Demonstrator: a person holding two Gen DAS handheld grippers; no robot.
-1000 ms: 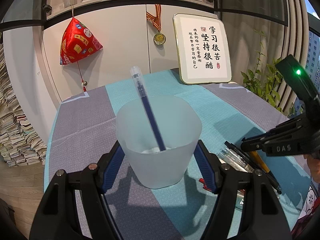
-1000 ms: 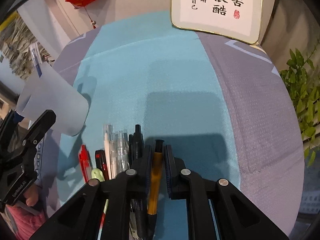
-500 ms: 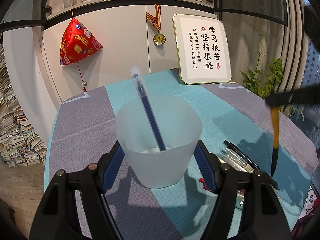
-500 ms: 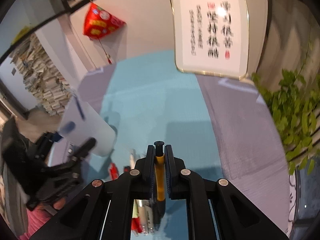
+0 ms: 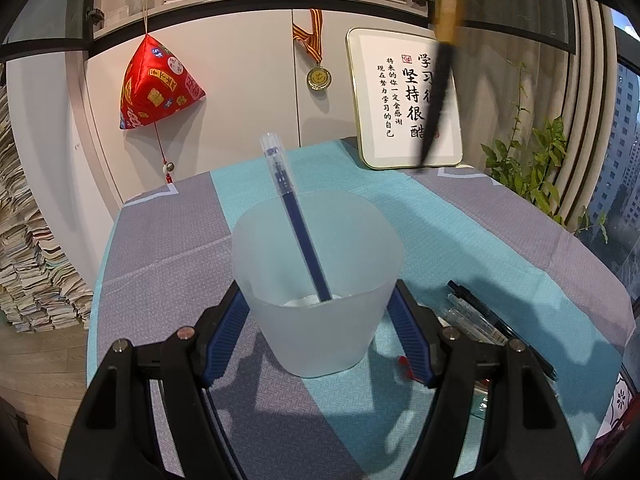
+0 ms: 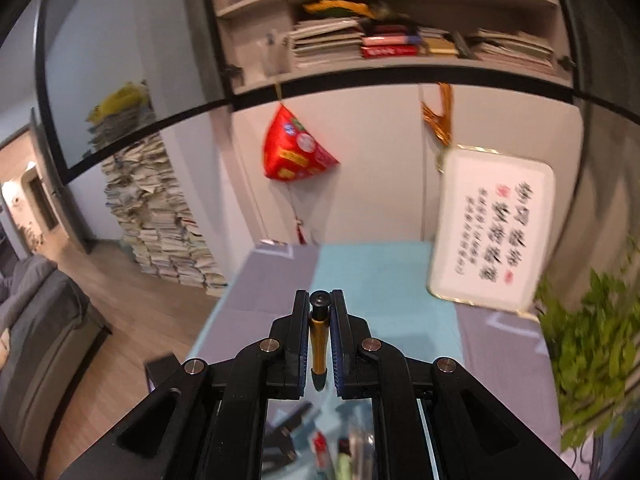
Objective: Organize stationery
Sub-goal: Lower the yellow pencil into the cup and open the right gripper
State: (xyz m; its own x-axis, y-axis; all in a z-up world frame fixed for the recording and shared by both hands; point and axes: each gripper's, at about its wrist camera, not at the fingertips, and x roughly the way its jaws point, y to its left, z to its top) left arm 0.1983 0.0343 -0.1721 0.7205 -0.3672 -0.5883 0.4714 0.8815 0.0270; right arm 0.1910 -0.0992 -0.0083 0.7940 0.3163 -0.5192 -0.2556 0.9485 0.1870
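Observation:
My left gripper (image 5: 318, 320) is shut on a frosted plastic cup (image 5: 318, 280) that stands on the tablecloth; a blue pen (image 5: 296, 224) leans inside it. My right gripper (image 6: 320, 320) is shut on a yellow-and-black pen (image 6: 319, 340), raised high above the table. That pen also shows in the left wrist view (image 5: 438, 80), hanging tip-down at the upper right, above and beyond the cup. Several loose pens (image 5: 480, 320) lie on the cloth right of the cup.
A framed calligraphy sign (image 5: 404, 100) leans at the table's back. A plant (image 5: 528, 168) stands at the right edge. A red hanging ornament (image 5: 158, 88) and a medal (image 5: 319, 76) hang on the cupboard. Paper stacks (image 5: 28, 248) stand on the floor at left.
My right gripper has lifted the yellow pen from the pile and risen high, tilting its view up toward the shelves. The left gripper and cup have not moved.

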